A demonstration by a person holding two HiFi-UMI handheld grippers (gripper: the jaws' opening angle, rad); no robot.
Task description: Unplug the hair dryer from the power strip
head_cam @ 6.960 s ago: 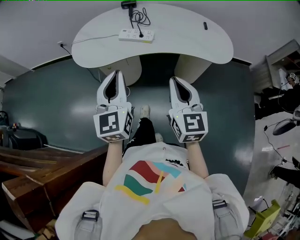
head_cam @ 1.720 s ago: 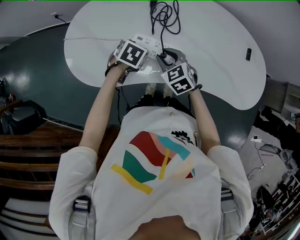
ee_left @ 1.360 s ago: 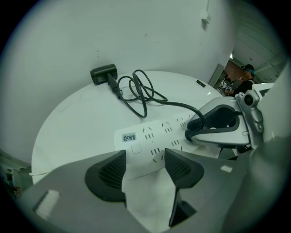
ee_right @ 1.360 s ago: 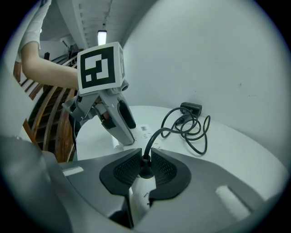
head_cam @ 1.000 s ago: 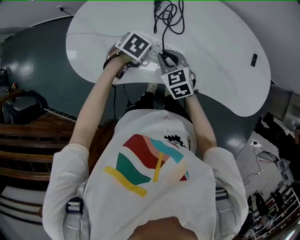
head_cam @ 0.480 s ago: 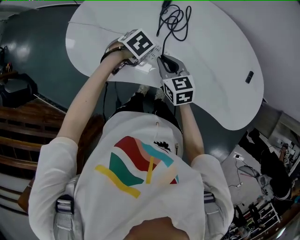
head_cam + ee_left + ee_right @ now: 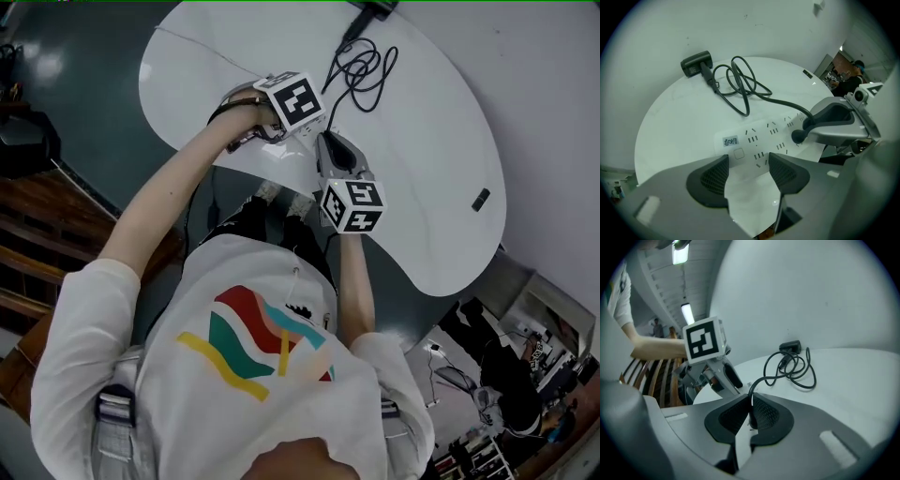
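White power strip lies below the left gripper, which points steeply down, jaws apart. Centre-frame, the right gripper slants low, its jaws just closing onto the black plug.

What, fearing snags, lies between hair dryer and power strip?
Only its black cord, looped on the white table, as the left gripper view shows.

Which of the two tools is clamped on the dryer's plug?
The right tool: its jaws have just been closing on the black plug. The left tool stands open over the power strip.
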